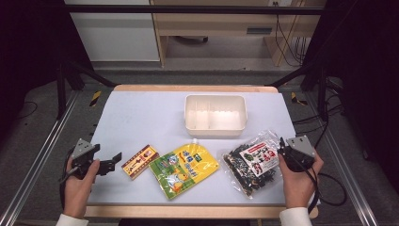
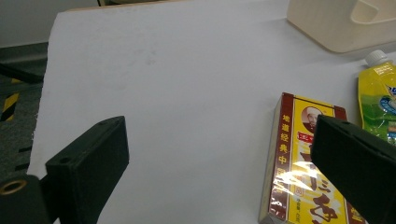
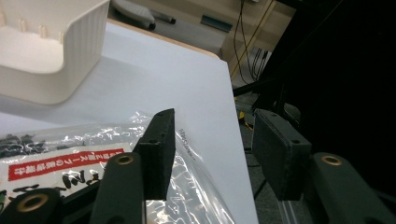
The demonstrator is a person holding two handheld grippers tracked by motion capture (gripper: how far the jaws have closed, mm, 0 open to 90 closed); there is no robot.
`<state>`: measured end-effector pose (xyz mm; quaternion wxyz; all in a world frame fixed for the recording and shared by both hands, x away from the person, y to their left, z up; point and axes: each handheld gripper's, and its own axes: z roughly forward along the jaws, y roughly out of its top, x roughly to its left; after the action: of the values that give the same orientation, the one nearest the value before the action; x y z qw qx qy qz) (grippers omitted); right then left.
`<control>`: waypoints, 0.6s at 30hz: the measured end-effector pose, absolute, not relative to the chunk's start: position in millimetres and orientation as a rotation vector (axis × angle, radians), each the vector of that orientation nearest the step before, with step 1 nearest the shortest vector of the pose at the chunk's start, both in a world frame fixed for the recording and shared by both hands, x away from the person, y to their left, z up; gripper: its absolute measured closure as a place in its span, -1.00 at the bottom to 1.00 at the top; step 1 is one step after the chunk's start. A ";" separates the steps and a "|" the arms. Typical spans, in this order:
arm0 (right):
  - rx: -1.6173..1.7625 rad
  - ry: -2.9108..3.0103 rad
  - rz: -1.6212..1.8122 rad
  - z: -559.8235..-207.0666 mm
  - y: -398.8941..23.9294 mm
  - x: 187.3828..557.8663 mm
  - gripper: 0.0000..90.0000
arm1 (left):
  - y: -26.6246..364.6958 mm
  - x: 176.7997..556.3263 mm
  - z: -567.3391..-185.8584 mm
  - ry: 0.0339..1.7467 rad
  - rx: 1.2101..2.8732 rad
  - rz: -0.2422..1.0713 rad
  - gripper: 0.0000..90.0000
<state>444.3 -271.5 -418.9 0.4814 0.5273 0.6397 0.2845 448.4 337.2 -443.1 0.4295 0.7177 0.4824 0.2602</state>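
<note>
My left gripper [image 1: 113, 162] [image 2: 219, 126] stands open at the table's front left, with only bare table between its jaws. Just right of it lies a red and yellow box [image 1: 139, 161] [image 2: 299, 154], partly behind one jaw in the left gripper view. A yellow spouted pouch [image 1: 185, 169] [image 2: 378, 98] lies flat in the middle. At the front right, my right gripper [image 1: 282, 149] [image 3: 214, 116] is open at the right edge of a clear bag of dark pieces [image 1: 251, 165] [image 3: 70, 149]. The bag's clear margin reaches between the jaws, and the pads do not press on it.
A white divided bin [image 1: 215, 116] [image 2: 341, 23] [image 3: 46, 51] stands empty at the middle back of the white table [image 1: 141, 117]. Metal frame rails run along both sides. Cables and a dark floor lie past the table's right edge.
</note>
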 end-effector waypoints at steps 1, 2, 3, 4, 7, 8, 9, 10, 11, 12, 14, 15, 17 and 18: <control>1.285 1.575 0.685 -416.4 -273.1 445.2 0.14 | 336.8 448.6 -443.3 1.203 1.793 0.647 -0.91; 1.290 1.587 0.695 -413.9 -274.5 445.7 0.15 | 336.4 448.9 -443.2 1.202 1.794 0.646 -0.91; 1.283 1.642 0.689 -409.4 -277.2 447.7 0.21 | 336.1 449.2 -442.9 1.198 1.796 0.645 -0.91; 1.283 1.642 0.689 -409.4 -277.2 447.7 0.21 | 335.7 449.5 -442.8 1.195 1.798 0.645 -0.91; 1.300 1.715 0.712 -400.7 -284.7 452.1 0.26 | 334.5 449.5 -442.9 1.191 1.798 0.642 -0.91; 1.304 1.743 0.707 -397.3 -287.9 454.5 0.26 | 334.4 449.2 -442.8 1.190 1.799 0.642 -0.91; 1.289 1.802 0.673 -393.2 -291.9 458.6 0.29 | 334.5 448.9 -442.7 1.190 1.799 0.641 -0.91; 1.289 1.802 0.673 -393.2 -291.9 458.6 0.29 | 334.6 448.6 -442.6 1.189 1.799 0.641 -0.91; 1.284 1.836 0.662 -391.2 -294.1 460.9 0.30 | 334.7 448.4 -442.5 1.188 1.800 0.641 -0.91; 1.287 1.871 0.653 -389.3 -296.3 463.5 0.32 | 334.6 448.4 -442.5 1.188 1.800 0.641 -0.91; 1.286 1.924 0.655 -385.8 -303.2 468.7 0.37 | 334.2 448.8 -442.8 1.188 1.802 0.638 -0.91; 1.306 1.948 0.654 -384.0 -307.4 472.1 0.40 | 334.0 448.9 -442.9 1.188 1.802 0.637 -0.91; 1.332 1.969 0.665 -382.9 -313.3 476.7 0.51 | 333.1 449.3 -443.4 1.185 1.805 0.634 -0.91; 1.375 1.983 0.682 -384.4 -319.2 481.2 0.58 | 332.8 449.4 -443.5 1.184 1.807 0.634 -0.91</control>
<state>481.2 -319.2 -384.4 0.3117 0.5209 0.7515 0.2584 449.4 332.8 -443.5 0.4303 0.7244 0.4748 0.2542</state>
